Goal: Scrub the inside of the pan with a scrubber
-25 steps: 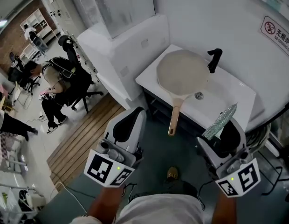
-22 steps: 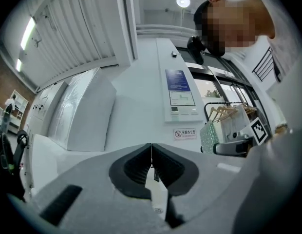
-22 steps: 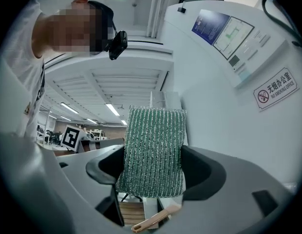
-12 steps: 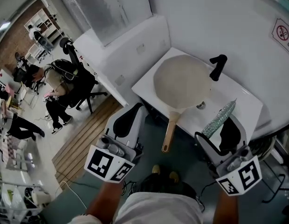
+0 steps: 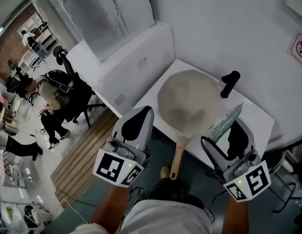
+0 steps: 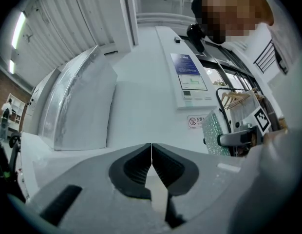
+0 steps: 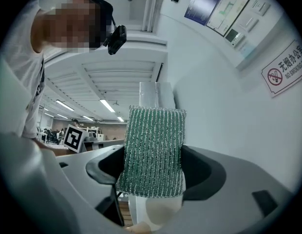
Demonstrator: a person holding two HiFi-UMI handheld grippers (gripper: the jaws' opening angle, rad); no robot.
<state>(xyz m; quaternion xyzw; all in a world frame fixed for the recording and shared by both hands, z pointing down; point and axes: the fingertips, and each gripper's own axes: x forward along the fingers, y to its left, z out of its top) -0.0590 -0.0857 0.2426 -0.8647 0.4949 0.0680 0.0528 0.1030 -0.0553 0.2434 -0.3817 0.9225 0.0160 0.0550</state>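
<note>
scrubber [image 7: 152,150] between the right tongs [image 5: 225,133]

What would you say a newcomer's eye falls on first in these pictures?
Most likely the big round pan lying on the white sink in the middle of the head view, its wooden handle sticking out over the front edge. Next comes the glittery green scrubber, standing upright, clamped in the right gripper just right of the pan. The left gripper is shut and empty.
</note>
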